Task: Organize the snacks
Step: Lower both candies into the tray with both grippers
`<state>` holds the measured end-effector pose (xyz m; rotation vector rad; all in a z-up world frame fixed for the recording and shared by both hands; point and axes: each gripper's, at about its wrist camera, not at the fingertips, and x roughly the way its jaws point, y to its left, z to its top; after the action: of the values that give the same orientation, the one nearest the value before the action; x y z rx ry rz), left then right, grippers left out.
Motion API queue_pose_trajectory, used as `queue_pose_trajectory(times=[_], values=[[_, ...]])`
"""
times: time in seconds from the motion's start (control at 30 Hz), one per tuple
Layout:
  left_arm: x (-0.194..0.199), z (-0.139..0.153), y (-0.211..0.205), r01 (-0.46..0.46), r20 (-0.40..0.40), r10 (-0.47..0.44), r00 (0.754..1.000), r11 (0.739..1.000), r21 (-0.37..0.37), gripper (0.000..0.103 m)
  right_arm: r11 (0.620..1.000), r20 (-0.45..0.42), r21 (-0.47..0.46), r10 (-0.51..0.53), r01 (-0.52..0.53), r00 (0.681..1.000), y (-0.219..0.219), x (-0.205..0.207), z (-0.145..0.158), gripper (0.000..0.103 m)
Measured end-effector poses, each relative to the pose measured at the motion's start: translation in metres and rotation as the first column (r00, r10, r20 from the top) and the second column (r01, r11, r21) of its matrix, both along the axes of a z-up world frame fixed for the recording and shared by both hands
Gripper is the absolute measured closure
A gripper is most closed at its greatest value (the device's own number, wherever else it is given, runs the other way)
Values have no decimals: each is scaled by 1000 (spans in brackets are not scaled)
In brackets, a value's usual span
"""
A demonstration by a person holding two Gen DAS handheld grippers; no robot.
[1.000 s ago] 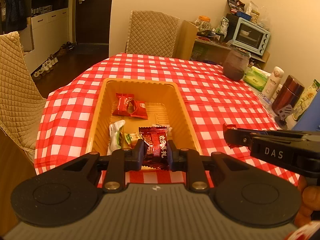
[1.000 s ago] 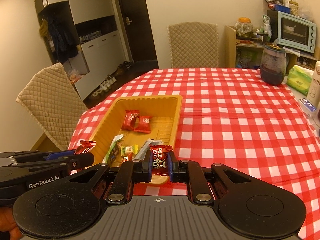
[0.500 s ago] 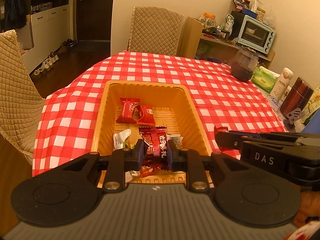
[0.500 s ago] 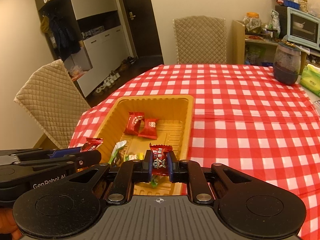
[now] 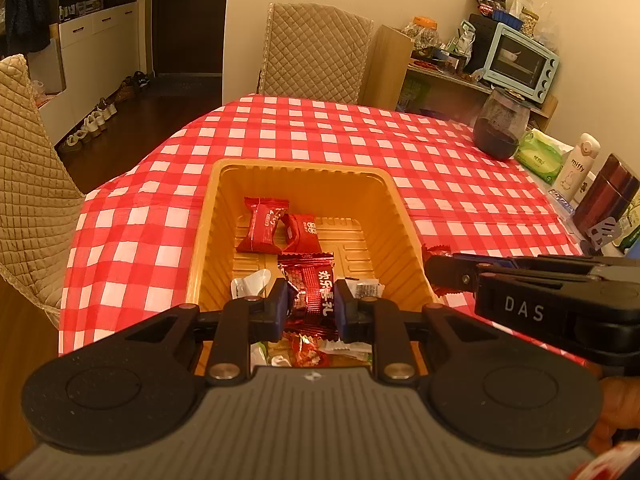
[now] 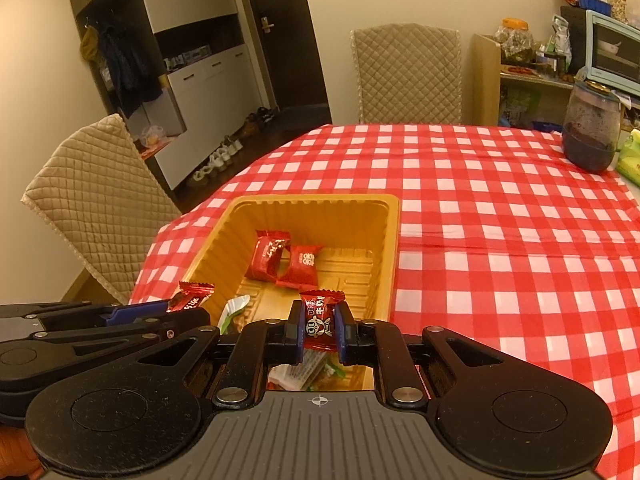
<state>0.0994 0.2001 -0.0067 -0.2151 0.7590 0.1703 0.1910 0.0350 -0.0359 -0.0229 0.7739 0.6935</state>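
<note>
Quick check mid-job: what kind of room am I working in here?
Most likely a home dining room: a table under a red checked tablecloth, quilted dining chairs, and a toaster oven on a cluttered side shelf.

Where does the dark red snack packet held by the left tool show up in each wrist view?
Left wrist: dark red packet, bottom centre, clamped between the tool's fingers above the tray.
Right wrist: its crimped end pokes out at lower left.
Shared landmark: yellow tray.

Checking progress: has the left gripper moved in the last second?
Yes. The left gripper advanced over the yellow tray, whose near rim has dropped beneath it.
</note>
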Motion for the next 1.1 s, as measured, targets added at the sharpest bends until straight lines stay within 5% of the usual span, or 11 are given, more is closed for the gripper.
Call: queue_pose_trajectory(times=[0.9,1.0,1.1], values=[[53,-28,24,4,-38,-4,999,1000,-14,81,1000,-38,-7,-16,16,999,21,46,-22,88],[55,-29,26,-7,-25,7,1000,1000,-15,65,1000,-41,-8,-19,19,999,20,49,-24,88],[51,-27,28,-12,-24,12,1000,1000,0,65,1000,-42,-9,-23,23,999,20,50,-24,88]])
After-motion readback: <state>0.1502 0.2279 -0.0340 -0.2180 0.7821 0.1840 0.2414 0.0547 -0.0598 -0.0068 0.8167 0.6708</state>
